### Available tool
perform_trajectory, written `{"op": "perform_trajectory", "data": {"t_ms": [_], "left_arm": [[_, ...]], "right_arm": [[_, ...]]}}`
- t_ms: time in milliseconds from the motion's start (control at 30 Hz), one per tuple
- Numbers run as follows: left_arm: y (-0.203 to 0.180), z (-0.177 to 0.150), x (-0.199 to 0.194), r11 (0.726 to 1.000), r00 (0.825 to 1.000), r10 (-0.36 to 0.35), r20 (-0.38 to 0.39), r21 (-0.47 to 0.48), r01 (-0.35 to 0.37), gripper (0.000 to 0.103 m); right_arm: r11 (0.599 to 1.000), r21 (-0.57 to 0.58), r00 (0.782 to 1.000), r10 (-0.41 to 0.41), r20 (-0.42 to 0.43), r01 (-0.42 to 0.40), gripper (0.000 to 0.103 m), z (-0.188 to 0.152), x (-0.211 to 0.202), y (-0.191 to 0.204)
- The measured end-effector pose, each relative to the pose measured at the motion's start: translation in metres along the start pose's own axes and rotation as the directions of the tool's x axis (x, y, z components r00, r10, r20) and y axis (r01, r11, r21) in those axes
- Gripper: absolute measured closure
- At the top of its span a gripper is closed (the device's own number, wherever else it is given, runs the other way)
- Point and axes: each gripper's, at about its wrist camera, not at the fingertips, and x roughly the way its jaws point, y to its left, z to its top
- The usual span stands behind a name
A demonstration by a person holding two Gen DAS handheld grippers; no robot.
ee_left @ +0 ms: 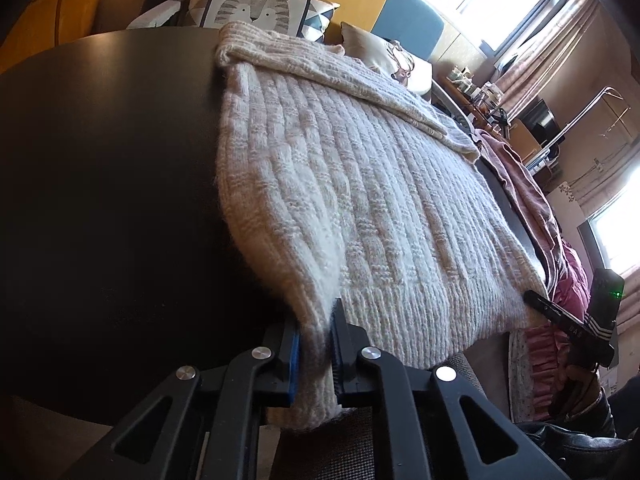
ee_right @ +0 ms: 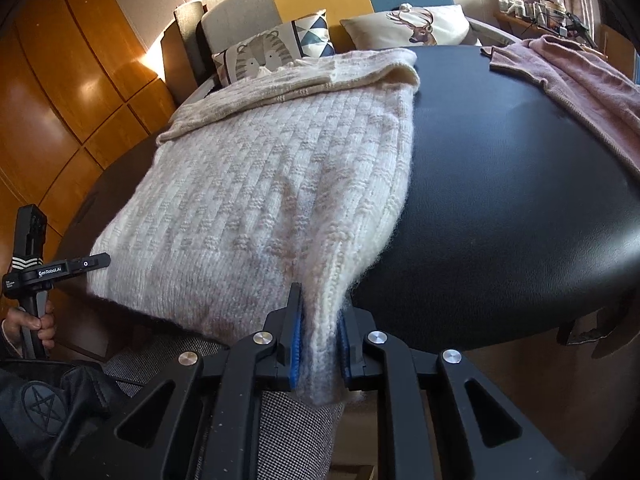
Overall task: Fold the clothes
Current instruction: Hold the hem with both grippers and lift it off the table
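Left claw (ee_left: 316,344): pressed together on the near left corner of the cream knit sweater's (ee_left: 360,208) ribbed hem, pinching it where it hangs over the surface edge.
Right claw (ee_right: 318,340): likewise clamped on the near right hem corner; the paired grip probably sets up lifting the hem as one straight line.
Sweater (ee_right: 248,184): lies flat on the dark round surface (ee_right: 520,200), hem toward the person, a sleeve already folded across the far end.
Near edge: hem corners droop past the rim, over a grey woven chair.
Open room: bare surface lies left and right of the sweater.
Pink garment (ee_right: 580,80): on the far right, apart from the sweater.
Beyond: cushions (ee_right: 272,56) just behind the far rim, so a fold away looks unobstructed.
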Motion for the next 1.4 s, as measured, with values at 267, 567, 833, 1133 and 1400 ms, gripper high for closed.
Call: {"op": "perform_trajectory", "data": {"t_ms": [267,567,833,1133,1400], "left_arm": [[0.000,0.003,-0.015,0.998,0.998,-0.057,0.034,0.019,0.056,0.092],[0.003,0.010,-0.032,0.997,0.995,-0.074,0.074,0.043,0.071,0.092],[0.005,0.013,-0.034,0.996,0.993,-0.083,0.081,0.048,0.079,0.092],[-0.003,0.015,-0.065,0.991,0.982,-0.111,0.154,0.087,0.098,0.092],[-0.010,0.030,-0.094,0.986,0.967,-0.149,0.207,0.111,0.128,0.091]], "right_arm": [[1.000,-0.008,0.999,0.023,0.028,-0.023,0.087,0.007,-0.014,-0.005],[0.999,-0.028,0.997,0.032,0.063,-0.031,0.087,0.017,-0.024,-0.002],[0.999,-0.028,0.998,0.038,0.053,-0.036,0.087,0.015,-0.022,-0.005],[0.993,-0.071,0.990,0.097,0.104,-0.090,0.087,0.027,-0.052,0.001],[0.990,-0.105,0.986,0.108,0.126,-0.095,0.087,0.041,-0.066,0.003]]}}
